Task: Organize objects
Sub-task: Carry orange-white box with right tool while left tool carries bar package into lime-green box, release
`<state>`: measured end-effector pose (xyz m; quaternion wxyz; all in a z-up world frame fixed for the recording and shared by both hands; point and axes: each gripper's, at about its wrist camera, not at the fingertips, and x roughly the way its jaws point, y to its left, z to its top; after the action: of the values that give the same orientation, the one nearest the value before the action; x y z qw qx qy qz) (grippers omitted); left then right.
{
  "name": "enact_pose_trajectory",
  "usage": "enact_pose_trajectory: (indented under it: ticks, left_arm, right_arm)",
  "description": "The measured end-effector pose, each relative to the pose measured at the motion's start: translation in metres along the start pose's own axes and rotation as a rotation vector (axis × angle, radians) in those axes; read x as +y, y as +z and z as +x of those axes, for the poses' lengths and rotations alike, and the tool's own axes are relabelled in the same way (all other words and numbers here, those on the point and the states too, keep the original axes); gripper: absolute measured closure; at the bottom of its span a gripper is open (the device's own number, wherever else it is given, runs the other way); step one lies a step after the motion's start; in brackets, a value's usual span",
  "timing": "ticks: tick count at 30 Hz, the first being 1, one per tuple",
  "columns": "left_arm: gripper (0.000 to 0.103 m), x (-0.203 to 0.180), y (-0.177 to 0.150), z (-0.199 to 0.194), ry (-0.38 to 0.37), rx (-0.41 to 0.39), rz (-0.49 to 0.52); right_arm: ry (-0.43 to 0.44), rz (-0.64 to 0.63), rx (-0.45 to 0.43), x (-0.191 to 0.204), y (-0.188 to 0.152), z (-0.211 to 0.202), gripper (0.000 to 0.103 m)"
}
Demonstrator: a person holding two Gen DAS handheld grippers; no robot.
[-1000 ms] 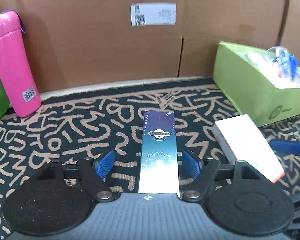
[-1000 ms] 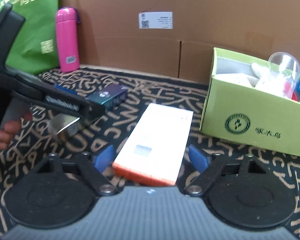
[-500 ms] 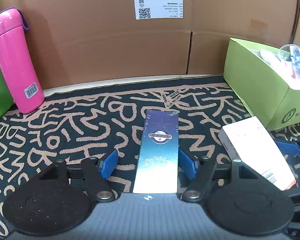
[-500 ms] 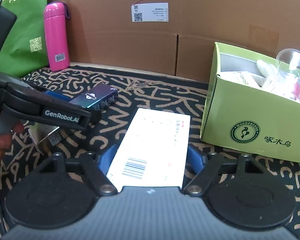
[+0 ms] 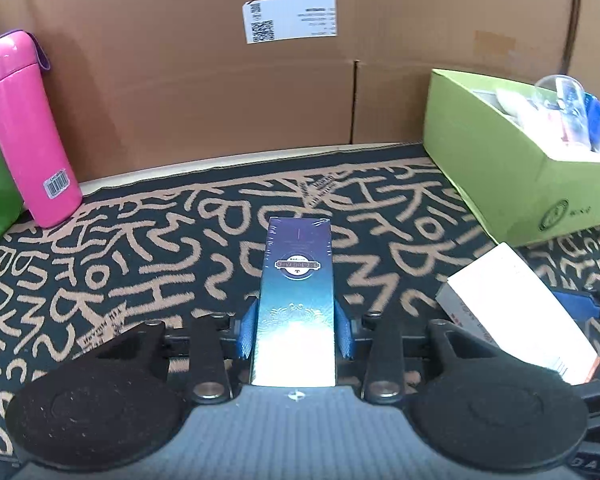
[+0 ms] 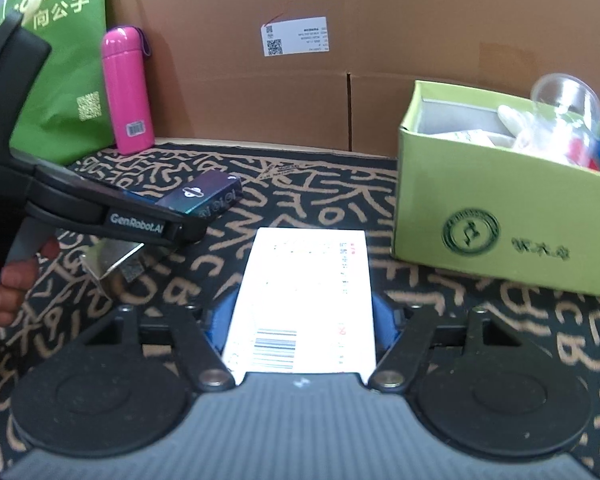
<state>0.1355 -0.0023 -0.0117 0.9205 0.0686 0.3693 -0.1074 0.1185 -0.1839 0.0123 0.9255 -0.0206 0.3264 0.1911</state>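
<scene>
My left gripper (image 5: 296, 330) is shut on a long blue-purple box (image 5: 298, 280), its blue pads pressed on both sides. That box also shows in the right wrist view (image 6: 204, 196), held in the left gripper (image 6: 168, 220). My right gripper (image 6: 300, 320) is shut on a flat white box with a barcode (image 6: 304, 292); its blue pads touch both long sides. The white box also shows at the right of the left wrist view (image 5: 516, 312). A green open carton (image 6: 500, 216) full of items stands to the right.
A pink bottle (image 5: 28, 128) and a green bag (image 6: 60, 60) stand at the back left against a cardboard wall (image 5: 300, 80). The patterned black-and-tan mat (image 5: 140, 248) covers the surface. The green carton also shows in the left wrist view (image 5: 512, 176).
Both grippers have closed: the left pads came in onto the blue-purple box and the right pads onto the white box. The white box now sits deeper between the right fingers.
</scene>
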Motion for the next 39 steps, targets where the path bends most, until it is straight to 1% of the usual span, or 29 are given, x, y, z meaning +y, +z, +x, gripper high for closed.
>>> enact_pose_trajectory:
  ticks: [4, 9, 13, 17, 19, 21, 24, 27, 30, 31, 32, 34, 36, 39]
  left_arm:
    - [0.062, -0.005, -0.005, -0.008, -0.036, 0.010, -0.027]
    - [0.062, -0.017, -0.009, -0.030, -0.123, 0.000, -0.051]
    - [0.062, -0.035, 0.002, -0.054, -0.192, -0.056, -0.042]
    - [0.062, -0.057, 0.024, -0.078, -0.263, -0.134, -0.021]
    - [0.062, -0.069, 0.038, -0.084, -0.300, -0.167, -0.016]
    - [0.062, -0.082, 0.053, -0.086, -0.330, -0.192, -0.014]
    - [0.062, -0.103, 0.075, -0.083, -0.342, -0.225, -0.004]
    - [0.062, -0.120, 0.099, -0.071, -0.354, -0.229, -0.019]
    - [0.062, -0.134, 0.120, -0.059, -0.322, -0.244, -0.023]
    - [0.062, -0.139, 0.126, -0.053, -0.300, -0.252, -0.025]
    - [0.062, -0.142, 0.130, -0.047, -0.278, -0.256, -0.029]
    - [0.062, -0.148, 0.137, -0.034, -0.251, -0.249, -0.035]
    - [0.062, -0.151, 0.140, -0.020, -0.247, -0.222, -0.045]
    - [0.062, -0.156, 0.139, -0.003, -0.246, -0.186, -0.049]
  right_arm:
    - [0.032, 0.036, -0.014, -0.009, -0.010, -0.019, 0.036]
    - [0.054, 0.076, -0.052, -0.022, -0.022, -0.050, 0.036]
    - [0.071, 0.107, -0.099, -0.035, -0.025, -0.080, 0.036]
    - [0.090, 0.125, -0.158, -0.051, -0.021, -0.110, 0.036]
    - [0.085, 0.127, -0.201, -0.059, -0.015, -0.124, 0.036]
    - [0.054, 0.121, -0.243, -0.072, -0.008, -0.138, 0.036]
    - [-0.040, 0.106, -0.305, -0.092, 0.011, -0.150, 0.036]
    - [-0.138, 0.102, -0.340, -0.117, 0.034, -0.149, 0.036]
    - [-0.269, 0.087, -0.362, -0.143, 0.057, -0.138, 0.036]
    - [-0.313, 0.072, -0.363, -0.151, 0.065, -0.132, 0.036]
    - [-0.339, 0.067, -0.364, -0.158, 0.070, -0.125, 0.036]
    - [-0.378, 0.064, -0.358, -0.173, 0.080, -0.108, 0.036]
    - [-0.405, 0.067, -0.347, -0.185, 0.084, -0.090, 0.036]
    - [-0.379, 0.099, -0.323, -0.198, 0.083, -0.066, 0.036]
